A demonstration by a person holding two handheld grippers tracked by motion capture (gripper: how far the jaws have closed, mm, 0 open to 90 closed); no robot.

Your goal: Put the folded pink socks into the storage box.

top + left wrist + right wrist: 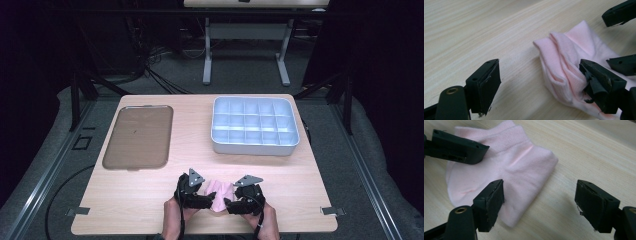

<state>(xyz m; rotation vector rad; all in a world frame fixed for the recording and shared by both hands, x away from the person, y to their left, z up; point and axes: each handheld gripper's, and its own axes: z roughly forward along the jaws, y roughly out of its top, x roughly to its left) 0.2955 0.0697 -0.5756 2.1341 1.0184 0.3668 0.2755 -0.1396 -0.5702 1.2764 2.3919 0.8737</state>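
Observation:
A folded pink sock lies flat on the wooden table near its front edge, between my two grippers. My left gripper is at the sock's left side. In the left gripper view the gripper stands open: one jaw rests against the sock and the other is over bare wood. My right gripper is at the sock's right side. Seen in the right gripper view, it is open too, one jaw over the edge of the sock and the other off it.
A flat brown tray lies at the back left of the table. A grey box with several compartments stands at the back right. The table's front edge is just behind the hands. Another table's legs stand beyond.

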